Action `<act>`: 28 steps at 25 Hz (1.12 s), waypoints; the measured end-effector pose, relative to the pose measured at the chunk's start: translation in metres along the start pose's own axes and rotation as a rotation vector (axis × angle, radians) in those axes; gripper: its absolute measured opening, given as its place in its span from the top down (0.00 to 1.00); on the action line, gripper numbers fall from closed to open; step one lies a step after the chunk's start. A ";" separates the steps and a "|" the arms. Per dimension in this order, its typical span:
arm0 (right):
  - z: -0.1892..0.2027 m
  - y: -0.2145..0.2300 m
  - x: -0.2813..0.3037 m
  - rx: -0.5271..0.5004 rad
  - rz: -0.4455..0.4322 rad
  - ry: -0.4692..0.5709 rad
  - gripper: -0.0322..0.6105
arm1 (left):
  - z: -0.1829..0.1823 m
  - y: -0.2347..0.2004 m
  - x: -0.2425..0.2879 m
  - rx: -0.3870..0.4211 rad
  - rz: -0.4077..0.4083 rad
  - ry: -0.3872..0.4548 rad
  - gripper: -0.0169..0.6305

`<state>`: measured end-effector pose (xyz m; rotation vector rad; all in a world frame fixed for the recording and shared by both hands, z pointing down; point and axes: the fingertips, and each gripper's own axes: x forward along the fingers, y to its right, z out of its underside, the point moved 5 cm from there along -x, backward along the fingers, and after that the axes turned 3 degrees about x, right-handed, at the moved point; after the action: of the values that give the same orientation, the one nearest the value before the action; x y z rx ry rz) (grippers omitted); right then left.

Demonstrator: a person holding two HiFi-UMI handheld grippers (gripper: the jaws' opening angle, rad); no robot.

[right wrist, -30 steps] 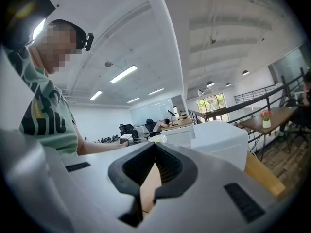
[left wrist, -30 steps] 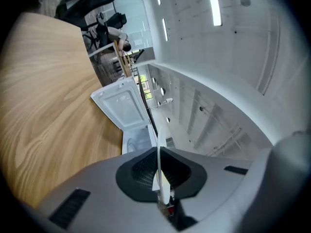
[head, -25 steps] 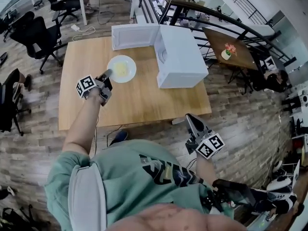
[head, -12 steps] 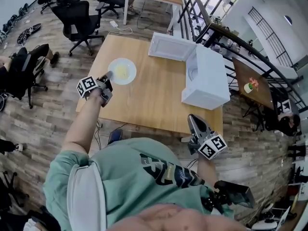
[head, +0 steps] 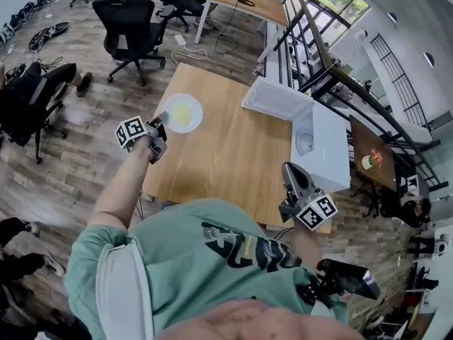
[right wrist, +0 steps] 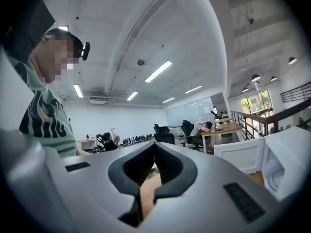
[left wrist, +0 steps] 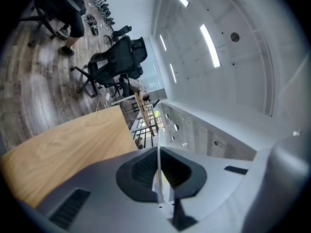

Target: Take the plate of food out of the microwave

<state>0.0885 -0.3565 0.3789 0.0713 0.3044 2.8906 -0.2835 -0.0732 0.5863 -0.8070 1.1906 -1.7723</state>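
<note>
The left gripper (head: 160, 121) is clamped on the near rim of the plate of food (head: 182, 112). The plate extends ahead over the surface's (head: 226, 154) left corner, well apart from the open microwave (head: 322, 147). The right gripper (head: 291, 172) seems closed, empty and farther off.

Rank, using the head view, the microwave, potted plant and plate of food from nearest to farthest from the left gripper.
1. Plate of food, gripped in the left gripper.
2. Microwave, at the table's right side.
3. Potted plant, farther right still.
</note>
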 end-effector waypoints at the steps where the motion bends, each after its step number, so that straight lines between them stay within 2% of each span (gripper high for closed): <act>1: -0.002 0.001 0.017 0.005 0.006 0.005 0.94 | -0.012 -0.006 0.004 -0.001 0.002 -0.009 0.95; 5: -0.003 0.002 0.075 0.001 0.012 0.005 0.94 | -0.044 -0.031 0.018 0.005 0.003 -0.060 0.95; 8: 0.002 0.005 0.105 0.007 -0.002 -0.024 0.94 | -0.055 -0.049 0.030 -0.007 -0.017 -0.078 0.95; 13: 0.009 0.034 0.129 0.028 -0.042 -0.071 0.94 | -0.050 -0.069 0.048 -0.020 -0.056 -0.079 0.95; 23: 0.038 0.099 0.171 0.035 -0.224 -0.117 0.94 | -0.028 -0.084 0.070 -0.010 -0.131 -0.009 0.95; 28: 0.055 0.123 0.193 0.066 -0.252 -0.140 0.94 | -0.022 -0.103 0.093 -0.024 -0.162 -0.008 0.95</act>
<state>-0.1227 -0.4173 0.4628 0.2286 0.3558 2.6103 -0.3728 -0.1270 0.6807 -0.9470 1.1712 -1.8859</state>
